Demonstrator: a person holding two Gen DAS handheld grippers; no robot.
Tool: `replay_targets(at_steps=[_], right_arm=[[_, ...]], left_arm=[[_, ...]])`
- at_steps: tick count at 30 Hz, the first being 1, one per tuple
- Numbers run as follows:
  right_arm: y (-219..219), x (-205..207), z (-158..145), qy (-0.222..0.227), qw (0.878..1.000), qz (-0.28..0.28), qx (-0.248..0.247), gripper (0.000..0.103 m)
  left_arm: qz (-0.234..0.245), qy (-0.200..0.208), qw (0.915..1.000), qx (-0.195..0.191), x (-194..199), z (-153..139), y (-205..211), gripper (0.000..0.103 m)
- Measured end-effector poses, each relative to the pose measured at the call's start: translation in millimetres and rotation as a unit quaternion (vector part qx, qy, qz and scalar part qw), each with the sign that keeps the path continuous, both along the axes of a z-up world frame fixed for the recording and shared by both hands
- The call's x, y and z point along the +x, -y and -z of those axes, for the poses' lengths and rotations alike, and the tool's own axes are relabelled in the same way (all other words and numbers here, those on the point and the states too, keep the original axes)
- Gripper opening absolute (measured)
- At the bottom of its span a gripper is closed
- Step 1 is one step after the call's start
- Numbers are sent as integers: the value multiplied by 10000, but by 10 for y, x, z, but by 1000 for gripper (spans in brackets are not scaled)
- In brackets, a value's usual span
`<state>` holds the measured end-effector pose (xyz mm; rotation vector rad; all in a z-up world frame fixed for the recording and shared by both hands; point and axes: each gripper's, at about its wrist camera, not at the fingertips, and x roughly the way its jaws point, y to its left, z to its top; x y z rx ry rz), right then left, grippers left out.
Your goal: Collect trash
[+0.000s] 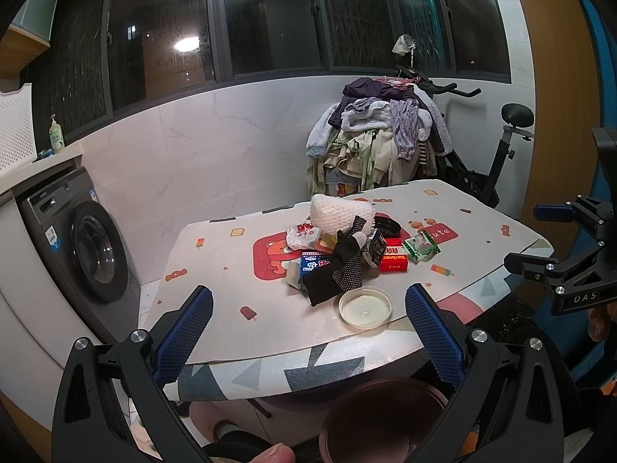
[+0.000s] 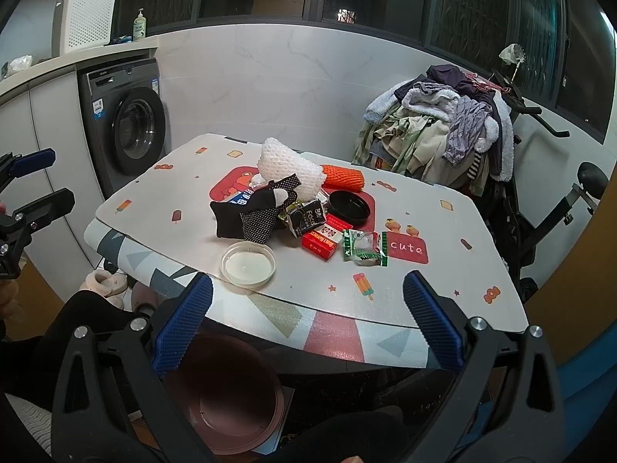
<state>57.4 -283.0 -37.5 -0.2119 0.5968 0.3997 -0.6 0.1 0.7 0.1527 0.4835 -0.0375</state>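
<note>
1. Both the left gripper [image 1: 308,332] and the right gripper [image 2: 307,322] hung short of the table [image 2: 443,308], jaws wide apart, empty.
2. Trash sat heaped behind the clear plastic lid [image 2: 248,263].
3. Best opening: lift that lid by its rim, then drop it into the brown bin [image 2: 219,397] below.

Washer [image 2: 131,123], clothes pile [image 2: 443,131], exercise bike [image 1: 497,154]

On the table lie one clear lid [image 2: 248,262], one black lid [image 2: 349,207], one red box [image 2: 322,240] and two foam nets [image 2: 291,173].
</note>
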Motion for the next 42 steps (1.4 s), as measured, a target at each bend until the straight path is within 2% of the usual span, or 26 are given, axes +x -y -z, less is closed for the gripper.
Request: replay_targets(at_steps=[21, 25, 29, 33, 35, 42], right_arm=[[-19, 0, 11, -8, 10000, 1, -4, 97], [-1, 3, 45, -19, 10000, 28, 8, 97], [44, 29, 151, -65, 9999, 42, 130, 97], [-14, 165, 321, -413, 9977, -237, 486, 97], [-56, 256, 413, -583, 9961, -265, 605, 97], [-353, 650, 919, -1200, 9891, -525, 679, 97]], left_arm=[[4, -6, 10000, -10, 11, -6, -10, 98], [70, -167, 9998, -96, 36, 9, 21, 98], [-211, -301, 9993, -107, 155, 114, -71, 98], [-160, -727, 9967, -336, 391, 340, -278, 98], [-184, -789, 9955, -486, 469, 431, -387, 98], [-466, -309, 9977, -380, 587, 645, -646, 98]])
